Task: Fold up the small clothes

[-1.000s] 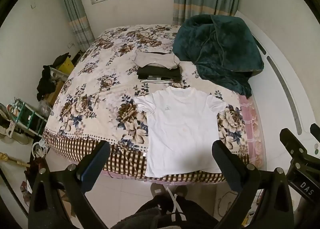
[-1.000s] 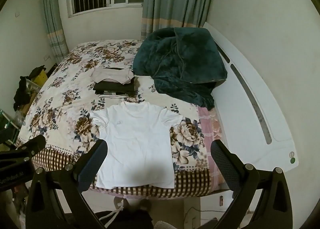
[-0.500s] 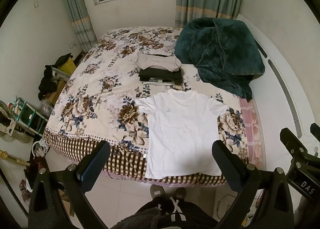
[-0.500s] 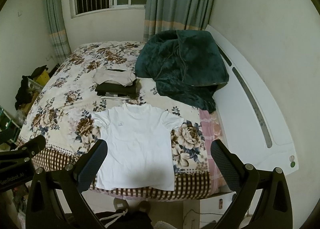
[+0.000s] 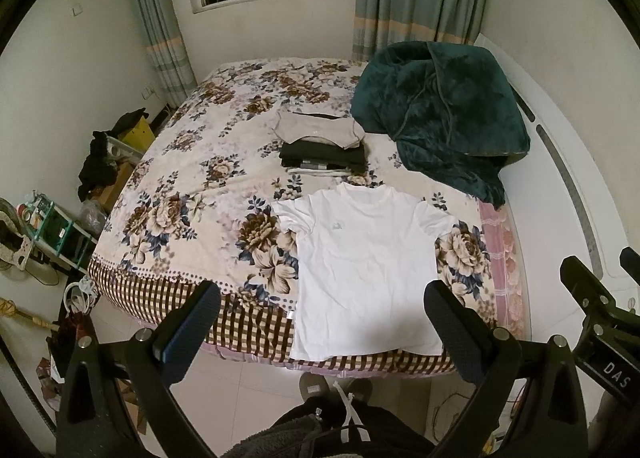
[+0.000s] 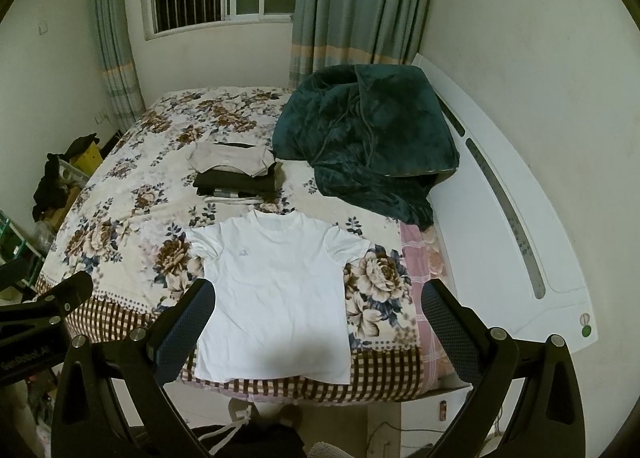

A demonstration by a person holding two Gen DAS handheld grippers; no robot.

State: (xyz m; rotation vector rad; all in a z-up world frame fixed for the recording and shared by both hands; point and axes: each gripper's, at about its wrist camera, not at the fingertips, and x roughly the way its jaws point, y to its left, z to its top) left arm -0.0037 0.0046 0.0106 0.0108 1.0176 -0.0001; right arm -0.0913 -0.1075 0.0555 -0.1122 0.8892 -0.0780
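A white T-shirt (image 5: 366,266) (image 6: 276,294) lies flat and face up on the near edge of the flowered bed (image 5: 192,193) (image 6: 128,197), collar away from me. Behind it sits a stack of folded clothes (image 5: 324,141) (image 6: 236,169), beige on top of black. My left gripper (image 5: 322,322) hangs open above the floor in front of the bed, nothing between its fingers. My right gripper (image 6: 318,318) is open too, held at about the same height in front of the shirt's hem. Neither touches the shirt.
A dark green blanket (image 5: 440,113) (image 6: 368,145) is heaped on the bed's back right, against the white headboard (image 6: 508,217). Clutter and a shelf (image 5: 52,225) stand on the floor at the left. A person's legs and shoes (image 5: 332,390) show below.
Both views have tilted up slightly, so the bed and shirt sit a little lower in frame. Both grippers stay open; the shirt has not moved.
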